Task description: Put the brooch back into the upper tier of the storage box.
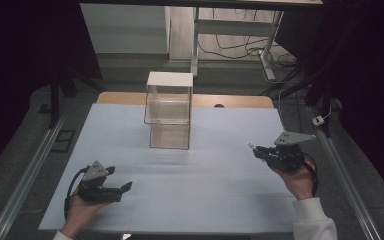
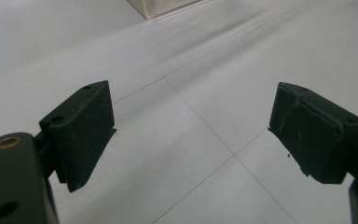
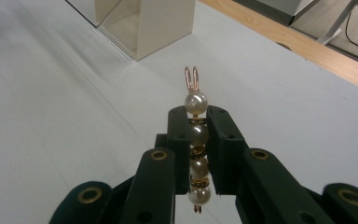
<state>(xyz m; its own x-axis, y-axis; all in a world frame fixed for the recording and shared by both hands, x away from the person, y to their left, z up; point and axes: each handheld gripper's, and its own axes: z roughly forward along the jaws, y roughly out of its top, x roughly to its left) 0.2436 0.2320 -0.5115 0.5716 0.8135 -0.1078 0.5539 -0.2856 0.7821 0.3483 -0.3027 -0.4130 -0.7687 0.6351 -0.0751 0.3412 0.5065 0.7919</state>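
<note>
A lab: covered test table (image 1: 180, 200), dark curtains (image 1: 25, 45), loose floor cables (image 1: 235, 47).

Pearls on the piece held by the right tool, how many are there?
4 pearls show in a row on the beaded pin: one above the right tool, two between its pads, one below. Others may be hidden.

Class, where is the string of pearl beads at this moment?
The pearl bead string is clamped between the right gripper jaws, at the right of the high view, over the white table, right of the clear box.
</note>
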